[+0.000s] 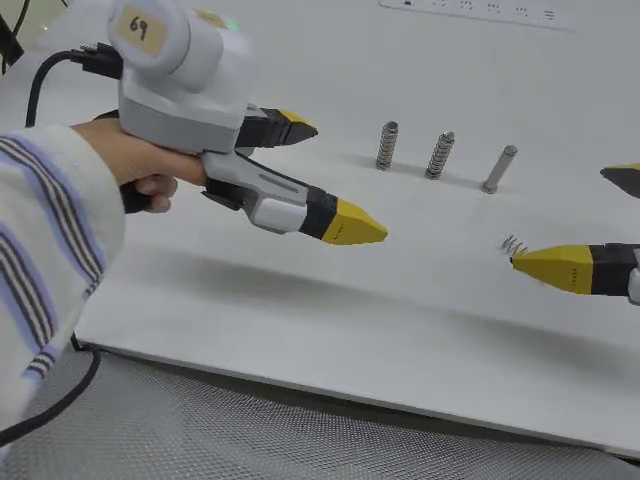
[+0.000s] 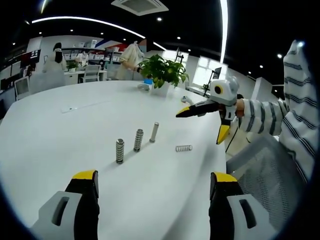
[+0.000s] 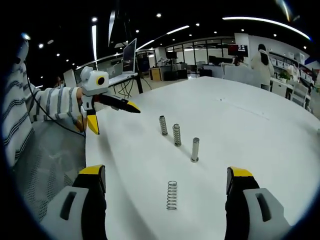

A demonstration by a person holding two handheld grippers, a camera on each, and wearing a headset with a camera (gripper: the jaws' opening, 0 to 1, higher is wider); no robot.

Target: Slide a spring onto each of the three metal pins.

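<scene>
2 of 3 done! The first pin (image 1: 387, 145) and the middle pin (image 1: 439, 155) each wore a spring, while the bare pin (image 1: 498, 168) stood waiting at the end of the row. The last spring (image 3: 171, 195) lay flat on the table (image 1: 300, 300), near the bare pin and just ahead of the right gripper (image 3: 166, 171), whose jaws gaped wide, nothing grasped. The left gripper (image 1: 347, 180) hovered above the table, jaws spread and holding nothing, well apart from the pins. What was left, by my reading: pick up that spring, line it up over the bare pin and slide it down.
</scene>
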